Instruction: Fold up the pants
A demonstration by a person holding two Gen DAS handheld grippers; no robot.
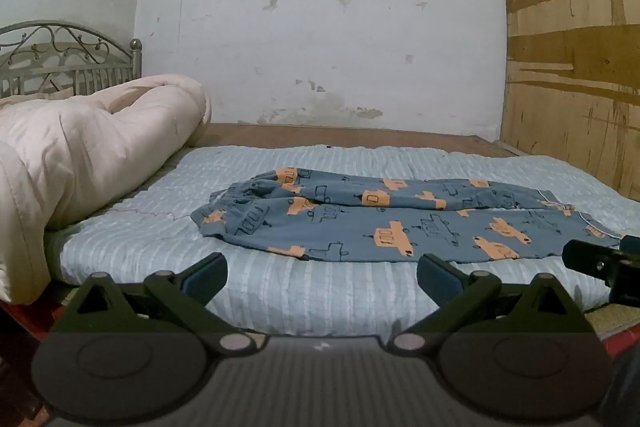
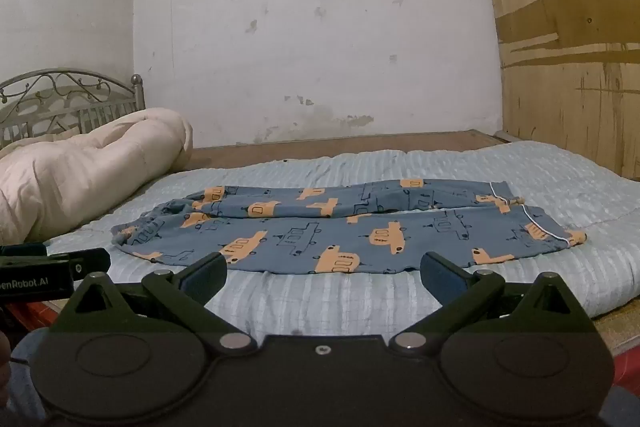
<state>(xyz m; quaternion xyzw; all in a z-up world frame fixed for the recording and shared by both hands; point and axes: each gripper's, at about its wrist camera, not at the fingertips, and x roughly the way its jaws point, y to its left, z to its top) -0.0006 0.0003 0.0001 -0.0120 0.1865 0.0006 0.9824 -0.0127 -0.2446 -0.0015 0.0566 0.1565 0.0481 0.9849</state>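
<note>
Lettering reading "enRobot.AI", white on black and cut off at the picture's left edge, marks the side of the left gripper (image 2: 52,267) where it pokes into the lower left of the right wrist view; no other writing can be read.

In its own view the left gripper (image 1: 322,277) fills the bottom of the frame, tilted slightly downward toward the bed, jaws spread wide and released with nothing between them. The right gripper (image 2: 322,277) sits the same way in its view, slightly nose-down, jaws wide apart and empty; its dark tip also shows at the right edge of the left wrist view.

Both hover just short of the pants (image 1: 400,219), which lie flat across the middle of each frame on a pale blue striped bedspread (image 1: 300,291). The pants (image 2: 340,227) are blue with orange and outlined vehicles, waistband toward the left, leg cuffs toward the right, one leg beside the other. A cream comforter (image 1: 80,155) is bunched at the left, below a metal headboard (image 1: 68,55). A plywood panel (image 1: 572,67) fills the right side of the frame.
</note>
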